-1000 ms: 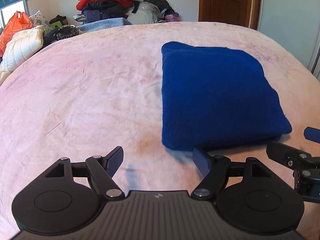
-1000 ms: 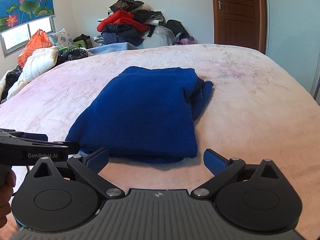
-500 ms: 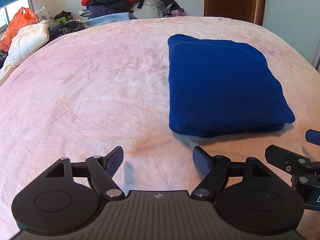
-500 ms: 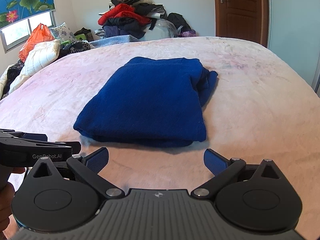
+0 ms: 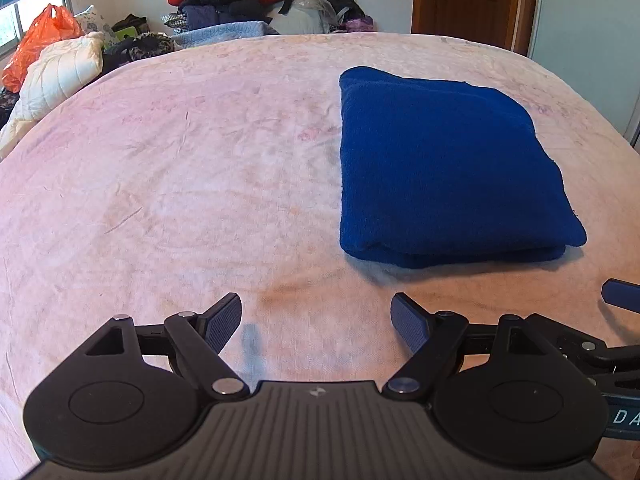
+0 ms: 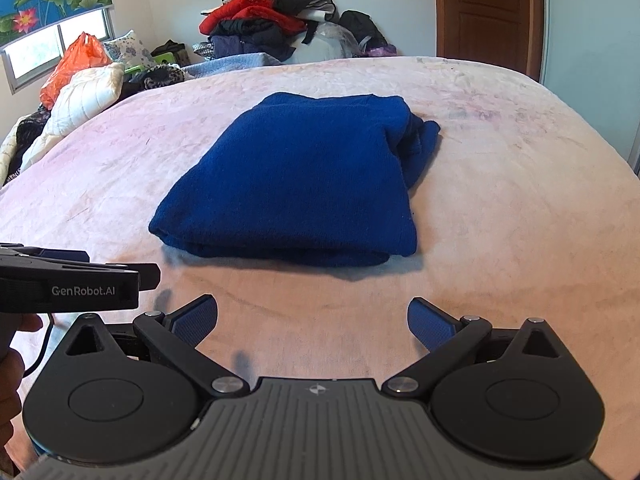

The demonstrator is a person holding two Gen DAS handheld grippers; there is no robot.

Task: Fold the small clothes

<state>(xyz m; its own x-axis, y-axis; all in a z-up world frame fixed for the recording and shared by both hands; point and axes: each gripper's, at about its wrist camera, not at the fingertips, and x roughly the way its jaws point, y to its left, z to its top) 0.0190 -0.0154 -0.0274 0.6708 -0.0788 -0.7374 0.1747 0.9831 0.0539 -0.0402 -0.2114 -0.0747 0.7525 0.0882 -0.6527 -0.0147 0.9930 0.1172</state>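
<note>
A folded blue garment (image 6: 296, 176) was seen lying on the pink bedspread (image 5: 160, 184) of a bed, its layers stacked flat and a bunched part left sticking out at its far right side in the right wrist view. It was placed toward the middle of the bed, ahead of both claws and apart from them.

The left claw (image 5: 316, 322) was held low over the bedspread, just short of the garment's near edge and a little to its left. Its jaws had just been opened further and were spread wide, with nothing between them but bare bedspread. The right claw (image 6: 312, 322) was likewise held wide open and empty, the garment's near fold lying beyond its fingertips without being touched. The left claw's body was also seen at the left edge of the right wrist view, gripped by a hand (image 6: 10, 376).

Beyond the bed, a pile of clothes (image 6: 276, 20) was heaped against the far wall, an orange plastic bag (image 6: 74, 64) and a white quilted pillow (image 5: 60, 76) were set near the window, and a brown wooden door (image 6: 484, 12) was shown closed.
</note>
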